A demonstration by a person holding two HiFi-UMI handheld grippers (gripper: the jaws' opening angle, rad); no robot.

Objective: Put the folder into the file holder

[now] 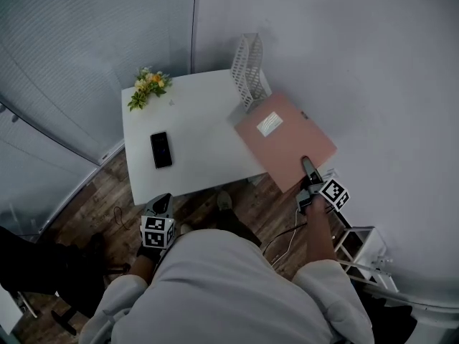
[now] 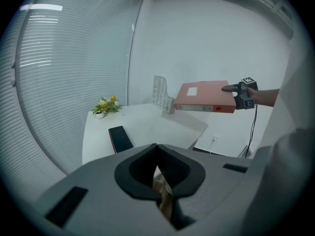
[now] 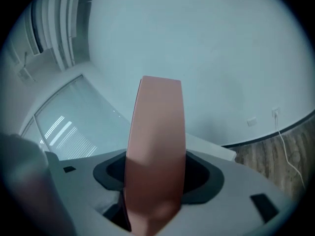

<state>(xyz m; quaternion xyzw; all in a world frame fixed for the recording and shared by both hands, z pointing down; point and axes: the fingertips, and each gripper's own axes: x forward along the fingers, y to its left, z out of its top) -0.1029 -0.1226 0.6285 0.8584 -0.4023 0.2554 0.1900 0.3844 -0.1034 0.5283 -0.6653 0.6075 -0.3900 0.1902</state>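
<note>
A pink folder [image 1: 287, 138] with a white label hangs flat over the right edge of the white table [image 1: 201, 145]. My right gripper [image 1: 307, 169] is shut on its near corner. In the right gripper view the folder [image 3: 155, 146] stands edge-on between the jaws. From the left gripper view the folder [image 2: 204, 97] floats level, its far end close to the white mesh file holder [image 2: 160, 92]. The file holder [image 1: 249, 67] stands upright at the table's back right edge. My left gripper [image 1: 159, 205] sits low at the table's front left, shut with nothing in it.
A black phone [image 1: 161, 150] lies on the table's left half. A small pot of flowers [image 1: 148, 87] stands at the back left corner. A white shelf rack [image 1: 362, 253] and a cable [image 1: 283, 239] are on the wooden floor at the right. Walls close in behind.
</note>
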